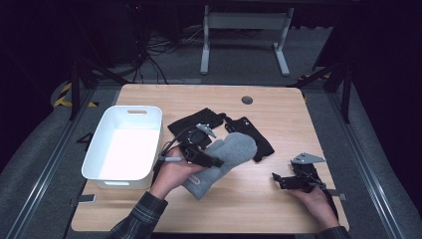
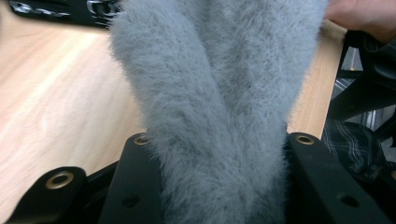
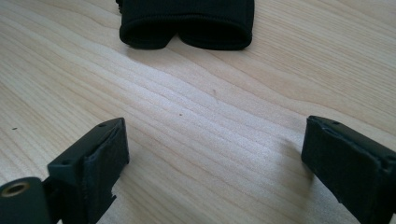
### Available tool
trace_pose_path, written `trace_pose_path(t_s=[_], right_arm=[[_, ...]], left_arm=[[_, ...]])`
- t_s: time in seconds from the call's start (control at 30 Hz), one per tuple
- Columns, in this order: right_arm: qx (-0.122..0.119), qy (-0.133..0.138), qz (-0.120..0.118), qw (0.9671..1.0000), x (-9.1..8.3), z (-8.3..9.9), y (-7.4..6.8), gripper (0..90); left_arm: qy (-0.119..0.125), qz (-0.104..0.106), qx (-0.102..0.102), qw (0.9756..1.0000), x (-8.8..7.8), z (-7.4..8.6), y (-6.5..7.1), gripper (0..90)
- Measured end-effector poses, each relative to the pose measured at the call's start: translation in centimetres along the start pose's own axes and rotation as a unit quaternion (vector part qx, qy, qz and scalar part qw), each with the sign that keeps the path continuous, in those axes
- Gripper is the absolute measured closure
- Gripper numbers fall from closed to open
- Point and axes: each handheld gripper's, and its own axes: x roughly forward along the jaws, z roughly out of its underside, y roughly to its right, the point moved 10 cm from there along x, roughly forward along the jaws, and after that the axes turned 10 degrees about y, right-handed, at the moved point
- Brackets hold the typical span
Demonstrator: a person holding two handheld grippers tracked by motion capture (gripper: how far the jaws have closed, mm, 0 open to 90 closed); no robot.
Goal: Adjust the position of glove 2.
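The pale wood-grain table (image 1: 259, 199) carried a white rectangular plastic bin (image 1: 124, 147) at nine o'clock and flat black knit gloves (image 1: 249, 132) near its centre. Just toward six o'clock of those, the fluffy grey mitten (image 1: 224, 159) sat clamped in the left gripper (image 1: 199, 154). At four o'clock the right gripper (image 1: 288, 180) rested with its jaws spread, holding nothing.

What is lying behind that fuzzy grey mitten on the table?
Behind the grey mitten lie black gloves on the wooden table. The mitten and the left tool gripping it cover their near parts, so their number stays unclear.
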Motion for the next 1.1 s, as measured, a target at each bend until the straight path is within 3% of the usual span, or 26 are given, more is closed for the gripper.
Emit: trace_pose_path(t_s=[0.4, 0.8, 0.83, 1.0, 1.07, 1.1], right_arm=[[0.0, 0.0, 0.0, 1.0, 0.0, 0.0, 0.0, 7.7], [0.0, 0.0, 0.0, 1.0, 0.0, 0.0, 0.0, 7.6], [0.0, 0.0, 0.0, 1.0, 0.0, 0.0, 0.0, 7.6], [0.0, 0.0, 0.0, 1.0, 0.0, 0.0, 0.0, 7.6], [0.0, 0.0, 0.0, 1.0, 0.0, 0.0, 0.0, 7.6], [0.0, 0.0, 0.0, 1.0, 0.0, 0.0, 0.0, 7.6]], left_arm=[[0.015, -0.04, -0.013, 0.999, -4.8, -1.3, -2.5, 63.4], [0.03, -0.08, -0.04, 0.9955, -9.7, -0.5, -5.9, 63.3], [0.032, -0.091, -0.049, 0.9942, -10.8, -0.1, -6.6, 63.3], [0.037, -0.109, -0.065, 0.9912, -12.5, 0.8, -8.0, 63.4], [0.044, -0.125, -0.081, 0.9879, -13.9, 1.7, -9.2, 63.4], [0.044, -0.125, -0.081, 0.9879, -13.9, 1.7, -9.2, 63.4]])
